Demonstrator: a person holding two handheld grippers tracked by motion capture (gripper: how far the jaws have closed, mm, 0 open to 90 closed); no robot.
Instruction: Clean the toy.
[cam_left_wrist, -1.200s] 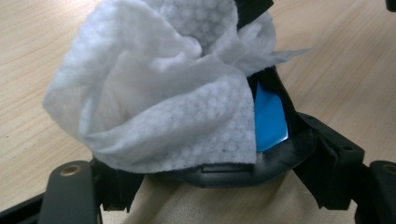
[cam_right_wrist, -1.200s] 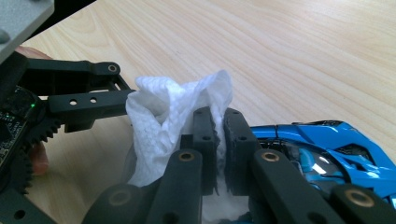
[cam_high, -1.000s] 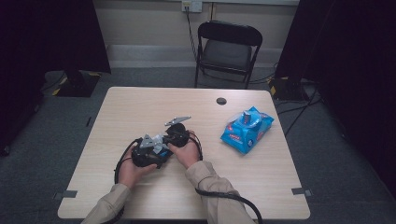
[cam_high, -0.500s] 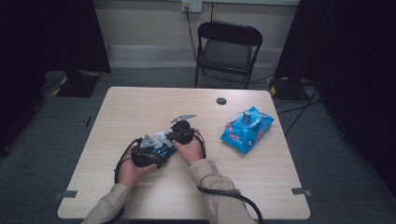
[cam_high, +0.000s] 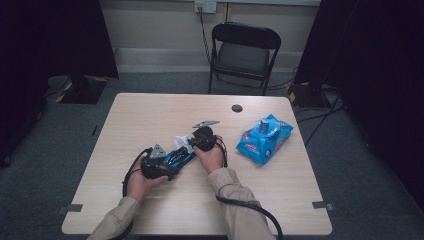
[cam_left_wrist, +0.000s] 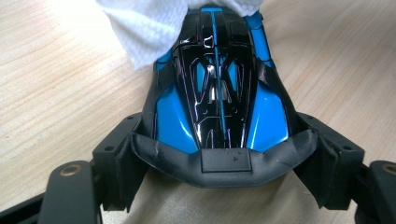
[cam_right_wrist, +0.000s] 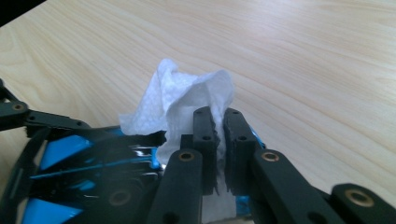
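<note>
2 grippers at work mid-table: my left gripper clamps the blue toy car, my right gripper pinches a white wipe against its bodywork. Wiping looks underway, not finished.

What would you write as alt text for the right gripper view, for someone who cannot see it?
The right hand-held gripper, its two black jaws closed together, pinches a crumpled white wipe against a shiny blue and black toy car. Both sit on a pale wooden table.
</note>
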